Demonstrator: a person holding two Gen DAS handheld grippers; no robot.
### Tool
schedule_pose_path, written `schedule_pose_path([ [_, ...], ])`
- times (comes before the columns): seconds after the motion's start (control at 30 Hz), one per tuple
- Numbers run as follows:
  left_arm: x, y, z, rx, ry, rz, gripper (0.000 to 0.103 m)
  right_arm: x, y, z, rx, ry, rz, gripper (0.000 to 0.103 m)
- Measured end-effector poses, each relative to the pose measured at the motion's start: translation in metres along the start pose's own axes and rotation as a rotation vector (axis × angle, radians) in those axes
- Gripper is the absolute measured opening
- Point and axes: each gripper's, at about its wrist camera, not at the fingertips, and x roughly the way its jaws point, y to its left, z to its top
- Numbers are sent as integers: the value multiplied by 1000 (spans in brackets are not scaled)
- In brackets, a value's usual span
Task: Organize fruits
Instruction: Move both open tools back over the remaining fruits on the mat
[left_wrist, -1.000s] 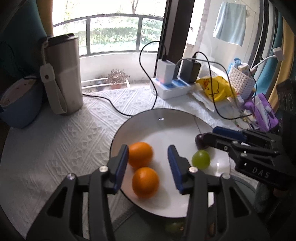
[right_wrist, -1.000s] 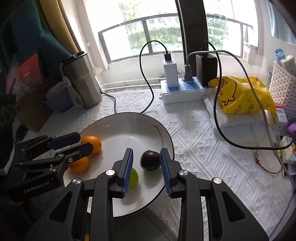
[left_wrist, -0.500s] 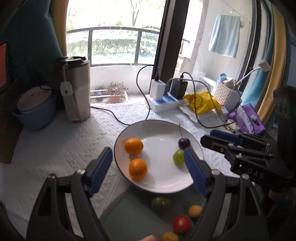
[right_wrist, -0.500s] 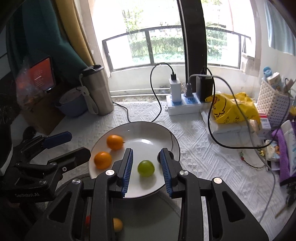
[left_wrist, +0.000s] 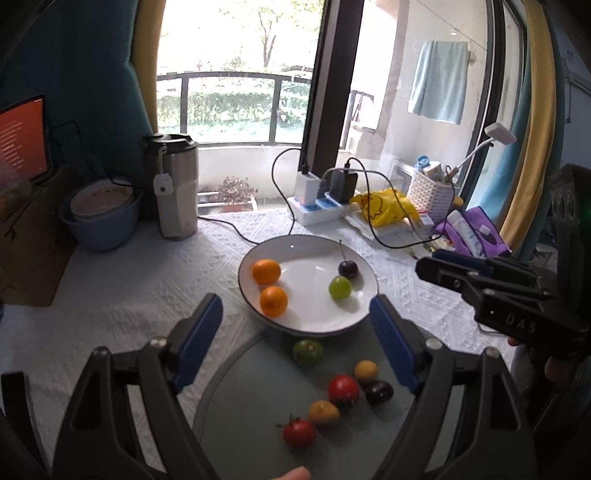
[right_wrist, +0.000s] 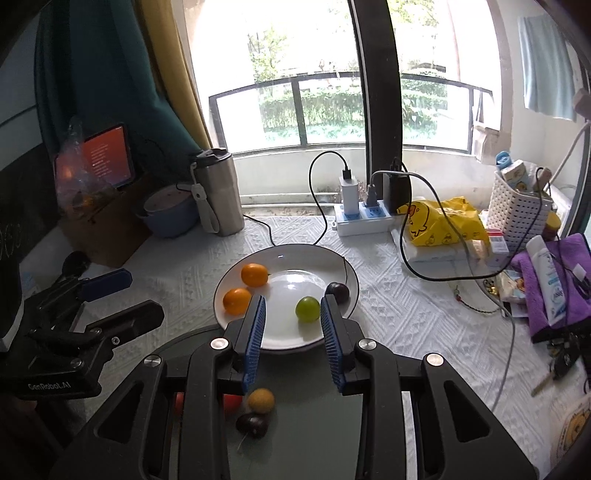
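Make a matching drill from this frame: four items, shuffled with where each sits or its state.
Items:
1. green grape
2. red tomato
3. steel tumbler
4. left gripper

Place or state:
A. on the grey mat
B. open, empty
C. on the white plate
D. beside the blue bowl

Pairs: 1-C, 2-A, 3-D, 4-B

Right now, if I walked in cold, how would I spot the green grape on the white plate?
Find the white plate in the middle of the white tablecloth, in front of the window. Four fruits lie on it: two oranges on the left, a dark cherry with a stem on the right. The green grape sits just in front of that cherry, the plate's only pale green fruit.
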Motion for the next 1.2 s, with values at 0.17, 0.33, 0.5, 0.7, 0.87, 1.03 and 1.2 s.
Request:
schedule_pose_path([
  [0.17,-13,-2,-13,-5,-2,-3,83,-15,5,-11,-3,-2,-5,33],
  [0.33,-20,-2,-29,-14,11,-7,83,-22,10,-26,1,11,-7,33],
  [0.5,-20,-2,-50,-18,43,-14,84,-23,14,-44,4,38,-2,33],
  [0.7,-17,2,-73,-26,86,-15,84,-16,20,-65,12,76,8,33],
  [0.87,-10,1,-87,-23,123,-13,84,-8,24,-80,17,110,21,33],
  [1.03,-2,3,-95,-11,157,-2,84,0,28,-90,20,138,31,33],
  [1.2,6,6,-98,1,189,13,84,10,30,-95,20,165,41,33],
])
